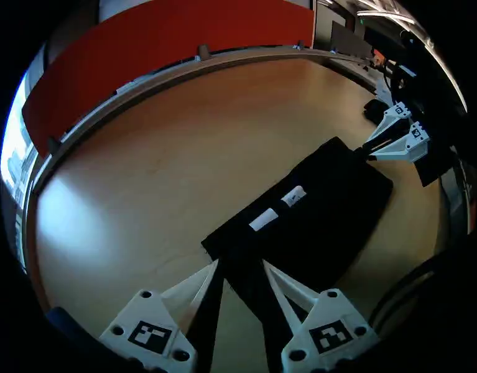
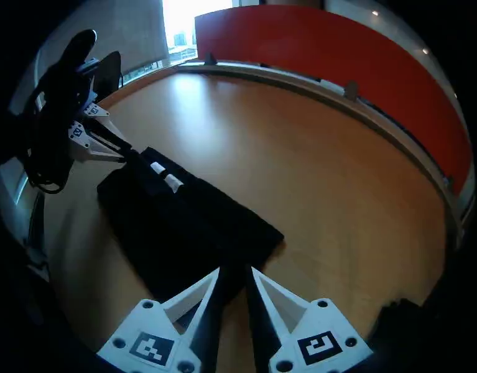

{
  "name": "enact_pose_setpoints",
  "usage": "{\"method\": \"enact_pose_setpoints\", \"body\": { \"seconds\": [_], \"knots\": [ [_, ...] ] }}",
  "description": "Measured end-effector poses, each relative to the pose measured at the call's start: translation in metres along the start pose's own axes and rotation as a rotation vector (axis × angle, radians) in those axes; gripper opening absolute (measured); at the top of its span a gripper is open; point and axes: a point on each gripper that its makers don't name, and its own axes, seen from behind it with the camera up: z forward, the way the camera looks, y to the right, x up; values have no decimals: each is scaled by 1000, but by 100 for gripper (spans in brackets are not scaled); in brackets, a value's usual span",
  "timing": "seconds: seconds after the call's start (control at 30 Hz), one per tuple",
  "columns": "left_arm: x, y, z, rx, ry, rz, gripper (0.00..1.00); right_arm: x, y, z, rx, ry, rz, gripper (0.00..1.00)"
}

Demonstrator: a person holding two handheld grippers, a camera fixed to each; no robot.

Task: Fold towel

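Observation:
A black towel (image 1: 325,211) lies folded in a long rectangle on the wooden table (image 1: 176,161), two white labels (image 1: 278,208) on its top. My left gripper (image 1: 241,264) is shut on the towel's near corner, with black cloth bunched between its white fingers. At the far end, my right gripper (image 1: 370,149) pinches the opposite corner. In the right gripper view the same towel (image 2: 176,230) stretches away from my right gripper (image 2: 235,270), which is shut on its near corner. The left gripper (image 2: 123,155) holds the far corner at upper left, with a dark-sleeved hand (image 2: 58,112) behind it.
A red partition (image 1: 176,37) runs along the table's far edge, also seen as the red partition (image 2: 338,50). Bare tabletop (image 2: 313,155) extends beside the towel. Dark equipment and cables (image 1: 393,68) sit at the table's end. A bright window (image 2: 188,25) is behind.

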Motion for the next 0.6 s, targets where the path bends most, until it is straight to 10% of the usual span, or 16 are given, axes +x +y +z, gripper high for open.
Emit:
{"method": "enact_pose_setpoints", "body": {
  "seconds": [0.27, 0.6],
  "knots": [
    [-2, -3, 3, 16, -7, 26, 45, 5, 9, 2, -30, 5, -6, 33],
    [3, -17, 4, 64, 3, 51, 83, 6, 19, 5, -67, 3, -19, 64]
  ]
}}
